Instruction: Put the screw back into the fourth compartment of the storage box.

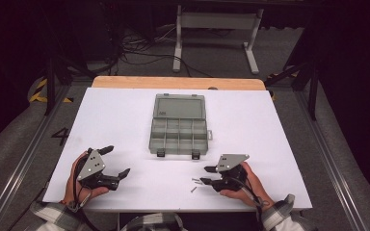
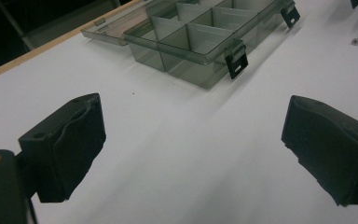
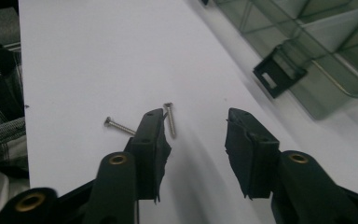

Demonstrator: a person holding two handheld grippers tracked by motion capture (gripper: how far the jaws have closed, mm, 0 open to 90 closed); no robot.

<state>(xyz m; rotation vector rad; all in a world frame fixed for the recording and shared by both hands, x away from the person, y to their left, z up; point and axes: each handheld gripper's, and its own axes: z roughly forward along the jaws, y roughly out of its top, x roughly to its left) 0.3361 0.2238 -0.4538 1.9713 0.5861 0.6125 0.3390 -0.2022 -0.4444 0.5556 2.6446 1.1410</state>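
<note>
A grey see-through compartment box (image 1: 178, 136) lies open on the white table (image 1: 260, 125), its lid (image 1: 179, 106) folded back; its compartments look empty. A few small screws (image 1: 194, 182) lie loose near the front edge. My right gripper (image 1: 205, 175) rests just right of them, open, with nothing between its jaws. In the right gripper view one screw (image 3: 170, 119) lies beside the left jaw's tip and another screw (image 3: 119, 126) lies outside it, with my right gripper (image 3: 196, 114) low over the table. My left gripper (image 1: 117, 160) stands wide open at the front left, holding nothing. From my left gripper (image 2: 191, 121) the box (image 2: 200, 42) lies ahead.
The box's black latches (image 3: 277, 72) face the front edge. A wooden strip (image 1: 178, 83) borders the table's far side. A white metal frame (image 1: 217, 29) and cables stand on the floor beyond. Plaid sleeves (image 1: 53, 214) come in at the bottom.
</note>
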